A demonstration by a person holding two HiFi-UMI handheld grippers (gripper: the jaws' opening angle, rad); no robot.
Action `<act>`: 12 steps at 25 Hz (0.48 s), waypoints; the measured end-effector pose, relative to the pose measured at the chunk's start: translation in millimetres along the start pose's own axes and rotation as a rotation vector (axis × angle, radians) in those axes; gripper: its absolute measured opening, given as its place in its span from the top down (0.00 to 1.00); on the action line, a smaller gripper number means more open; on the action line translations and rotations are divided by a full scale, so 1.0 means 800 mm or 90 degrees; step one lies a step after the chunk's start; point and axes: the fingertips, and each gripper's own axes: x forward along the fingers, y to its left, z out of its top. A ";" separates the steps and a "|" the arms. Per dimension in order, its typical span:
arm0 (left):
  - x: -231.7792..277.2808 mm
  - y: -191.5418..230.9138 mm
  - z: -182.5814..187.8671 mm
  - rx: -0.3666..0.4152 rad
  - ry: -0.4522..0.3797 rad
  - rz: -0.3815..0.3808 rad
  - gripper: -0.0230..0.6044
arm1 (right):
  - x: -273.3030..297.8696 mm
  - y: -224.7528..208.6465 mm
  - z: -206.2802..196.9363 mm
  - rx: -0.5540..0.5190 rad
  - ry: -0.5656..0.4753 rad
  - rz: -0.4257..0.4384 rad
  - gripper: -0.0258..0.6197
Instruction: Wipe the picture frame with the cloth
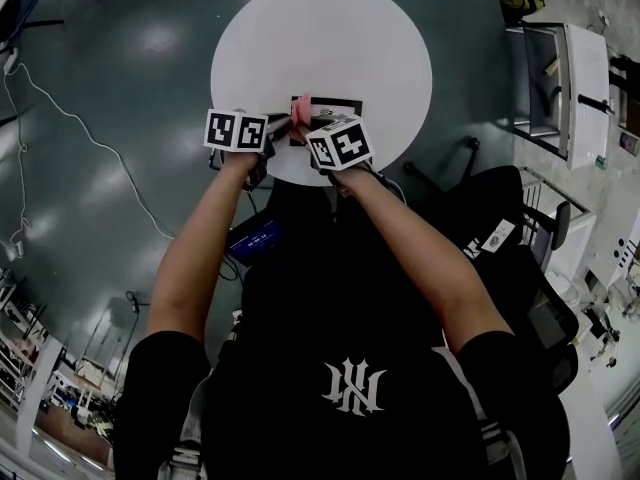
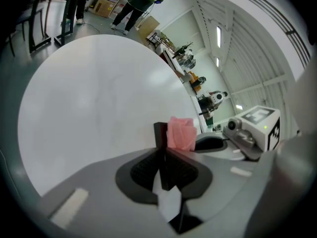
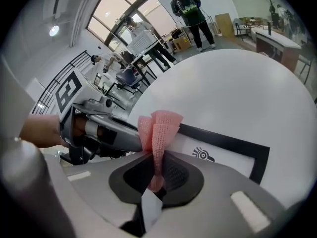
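- The picture frame (image 3: 224, 150) has a slim, flat black border with square corners around a smooth white sheet. It sits on the near edge of the table (image 1: 320, 28), between the two tools.
- On the white sheet is a small black mark like a rayed sun or an eye (image 3: 202, 154). No words by it can be read.
- The cloth (image 3: 158, 128) is pink, with an open, waffle-like weave. It is bunched into upright folds that touch the frame's near left corner.
- The right gripper (image 3: 156, 165) has its jaws pressed together on the lower part of the cloth. The ribbed black pads pinch the fabric.
- The left gripper (image 2: 162, 152) has its jaws closed on the frame's black edge, which shows as a thin dark slab standing between the pads. From these angles the frame seems to lie flat, though that held edge may be slightly raised.
- Both tools have smooth grey plastic bodies. Each carries a white cube printed with bold black square markers (image 1: 237, 131).
- The table is a round, smooth, matt white disc.
- The floor (image 1: 120, 148) is dark grey-green and glossy, with a thin white cable (image 1: 70, 118) trailing over it.
- The person's black shirt bears a white interlocked "NY" emblem (image 1: 352, 386).
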 end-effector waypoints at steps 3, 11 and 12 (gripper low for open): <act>-0.001 0.000 -0.001 -0.003 -0.001 0.000 0.89 | -0.002 -0.005 -0.003 0.000 0.002 -0.013 0.91; 0.001 0.001 -0.002 -0.007 -0.002 0.002 0.88 | -0.019 -0.026 -0.020 0.012 0.005 -0.039 0.91; 0.001 0.001 -0.002 -0.005 -0.001 0.003 0.88 | -0.021 -0.028 -0.022 0.009 0.006 -0.043 0.91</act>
